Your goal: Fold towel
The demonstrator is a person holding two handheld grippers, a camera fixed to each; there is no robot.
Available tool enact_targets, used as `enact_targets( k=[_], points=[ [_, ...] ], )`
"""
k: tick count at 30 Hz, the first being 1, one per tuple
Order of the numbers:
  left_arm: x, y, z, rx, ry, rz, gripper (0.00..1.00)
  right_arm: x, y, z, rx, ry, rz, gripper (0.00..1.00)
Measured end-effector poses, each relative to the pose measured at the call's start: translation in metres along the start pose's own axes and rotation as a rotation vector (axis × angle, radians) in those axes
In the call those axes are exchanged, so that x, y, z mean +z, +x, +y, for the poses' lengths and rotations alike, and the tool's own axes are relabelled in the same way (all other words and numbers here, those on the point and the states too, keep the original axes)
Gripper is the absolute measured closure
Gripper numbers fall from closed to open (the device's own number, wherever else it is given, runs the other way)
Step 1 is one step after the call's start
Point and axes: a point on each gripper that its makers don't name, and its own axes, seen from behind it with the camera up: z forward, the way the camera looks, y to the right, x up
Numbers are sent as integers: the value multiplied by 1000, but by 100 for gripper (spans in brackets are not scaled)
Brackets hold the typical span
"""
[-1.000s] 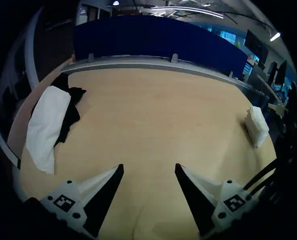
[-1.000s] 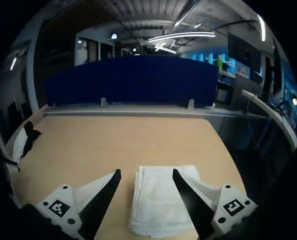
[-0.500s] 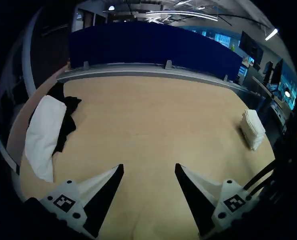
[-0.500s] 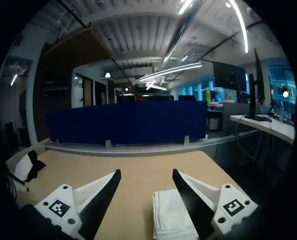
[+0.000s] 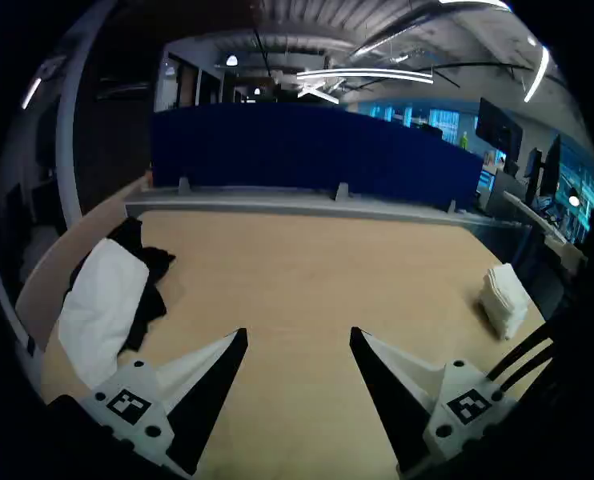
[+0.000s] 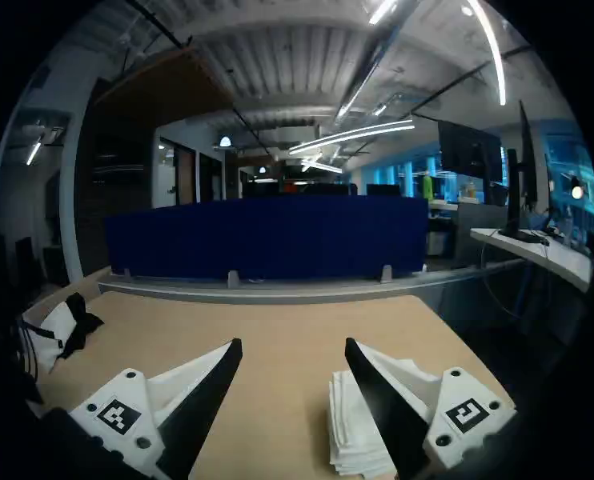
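A loose white towel [image 5: 101, 308] lies over a black cloth [image 5: 146, 276] at the left edge of the wooden table [image 5: 313, 264]. A folded white towel stack [image 5: 505, 298] sits at the table's right edge. My left gripper [image 5: 299, 340] hangs open over bare wood in the middle, holding nothing. In the right gripper view, my right gripper [image 6: 293, 348] is open too, with the folded stack [image 6: 359, 420] just below its right finger, partly hidden by it. The white towel [image 6: 53, 330] and black cloth [image 6: 81, 328] show far to the left.
A blue divider panel [image 5: 313, 156] on a grey rail [image 5: 297, 204] closes the table's far side. Desks with monitors [image 6: 529, 232] stand beyond the right edge. Cables [image 5: 529, 352] hang near the left gripper's right finger.
Both cameras tilted upward and pulled back. The folded stack, between the right fingers a second ago, now sits lower and to the right. Both grippers stayed open.
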Motion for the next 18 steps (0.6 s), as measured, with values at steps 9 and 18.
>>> enact_targets(
  k=[9, 18],
  points=[
    [-15, 75, -10, -18, 8, 280, 5, -5, 8, -24, 12, 18, -9, 0],
    [-13, 77, -28, -31, 40, 328, 5, -6, 12, -38, -4, 12, -41, 0]
  ],
)
